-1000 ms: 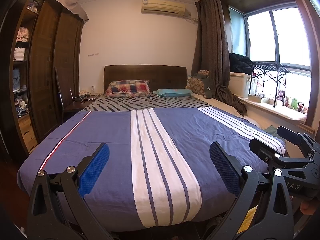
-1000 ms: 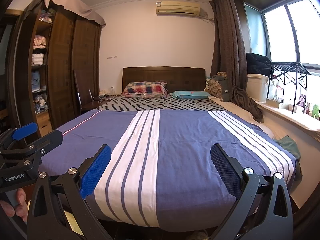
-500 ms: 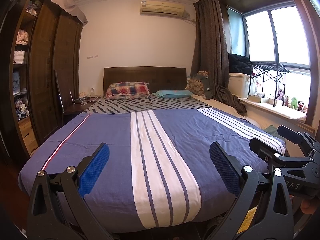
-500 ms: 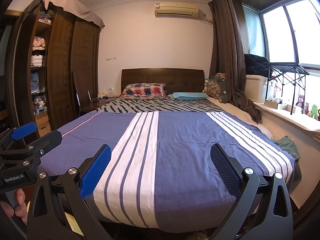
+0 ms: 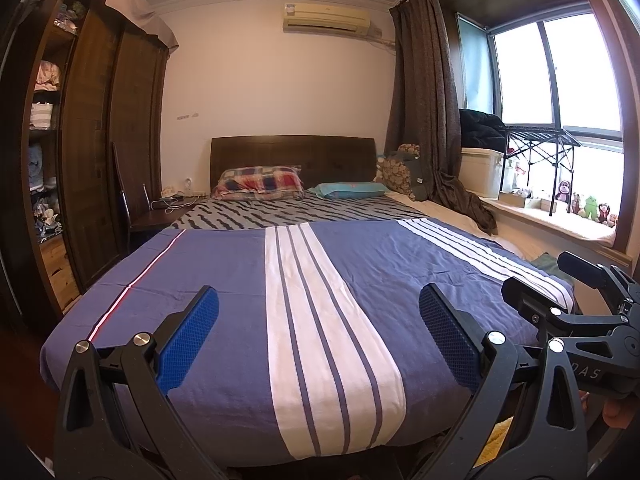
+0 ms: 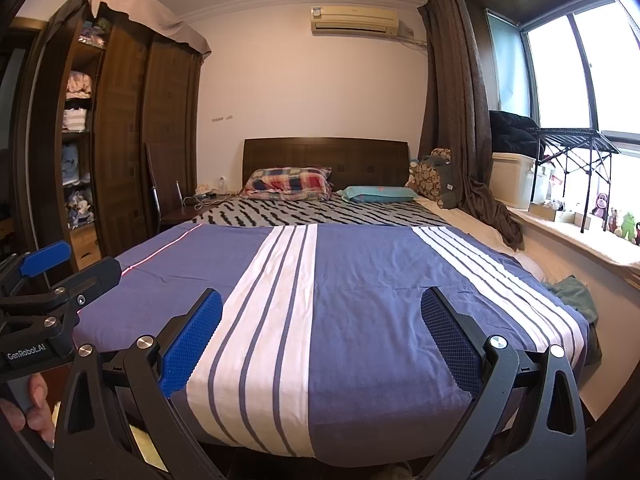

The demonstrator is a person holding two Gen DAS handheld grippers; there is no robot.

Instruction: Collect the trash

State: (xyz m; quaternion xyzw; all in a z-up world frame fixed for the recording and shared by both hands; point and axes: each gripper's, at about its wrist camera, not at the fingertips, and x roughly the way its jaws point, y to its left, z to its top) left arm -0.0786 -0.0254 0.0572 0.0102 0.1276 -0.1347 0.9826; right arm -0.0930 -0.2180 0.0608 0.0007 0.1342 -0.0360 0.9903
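Observation:
No piece of trash shows clearly in either view. My left gripper [image 5: 318,294] stands open over the foot of the bed [image 5: 224,280], nothing between its blue pads [image 5: 188,340]. My right gripper [image 6: 320,294] is open too and empty, also held over the bed's [image 6: 360,280] foot end. Each gripper shows in the other's view: the right one [image 5: 554,280] at the right edge, the left one [image 6: 70,266] at the left edge, with a hand [image 6: 32,408] on its grip. A scrap of something yellow [image 5: 500,432] lies low by the bed foot, too hidden to name.
A blue and white striped cover lies smooth on the bed, pillows [image 5: 260,184] at the headboard. A dark wardrobe [image 5: 92,140] and a chair [image 5: 136,208] stand left. A sill with toys [image 5: 588,208], a crate [image 5: 480,172] and a curtain [image 5: 432,120] stand right. Green cloth [image 6: 572,292] lies beside the bed.
Both views have tilted up by a small amount. The grippers stay open and empty, side by side as before.

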